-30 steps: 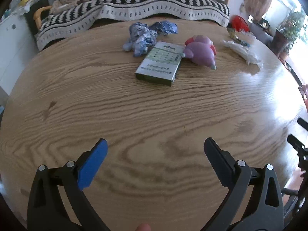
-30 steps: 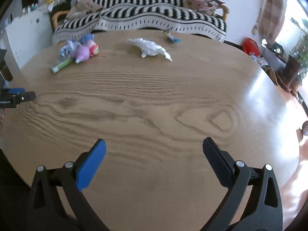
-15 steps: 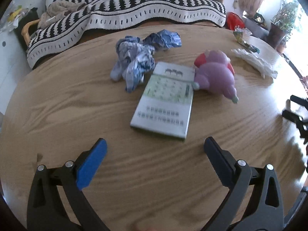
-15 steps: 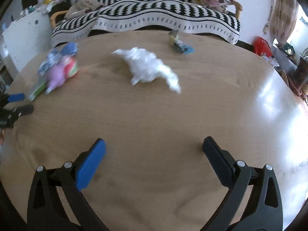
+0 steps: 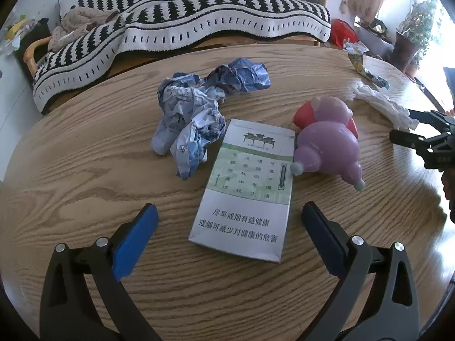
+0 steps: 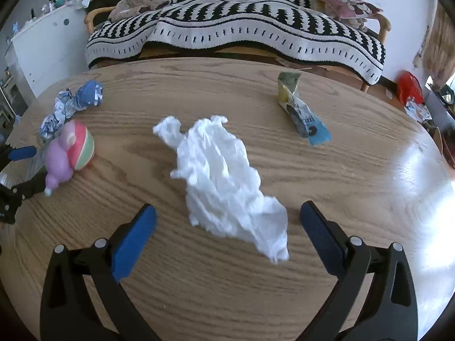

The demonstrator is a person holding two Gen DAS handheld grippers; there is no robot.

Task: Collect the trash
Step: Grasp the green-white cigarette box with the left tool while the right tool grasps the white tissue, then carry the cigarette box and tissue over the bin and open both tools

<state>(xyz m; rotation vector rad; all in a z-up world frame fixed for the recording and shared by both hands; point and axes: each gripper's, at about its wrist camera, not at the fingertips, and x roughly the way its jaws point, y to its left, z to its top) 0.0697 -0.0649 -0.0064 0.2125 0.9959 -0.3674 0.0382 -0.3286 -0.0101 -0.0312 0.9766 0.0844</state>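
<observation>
Our left tongs (image 5: pixel 227 221) gape wide over a cigarette carton (image 5: pixel 244 187); our right tongs (image 6: pixel 227 221), equally wide, straddle crumpled tissue (image 6: pixel 224 182) on the desk (image 6: pixel 355 176).

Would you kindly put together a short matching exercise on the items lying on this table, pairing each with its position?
Things:
1. cigarette box
2. white tissue
3. crumpled blue paper
4. snack wrapper

Places:
A. between the open fingers of the right gripper
B. far right part of the table, beyond the tissue
C. just ahead of the open left gripper, touching the purple toy
D. left of the box, nearer the sofa

Pairs: 1-C, 2-A, 3-D, 4-B
</observation>
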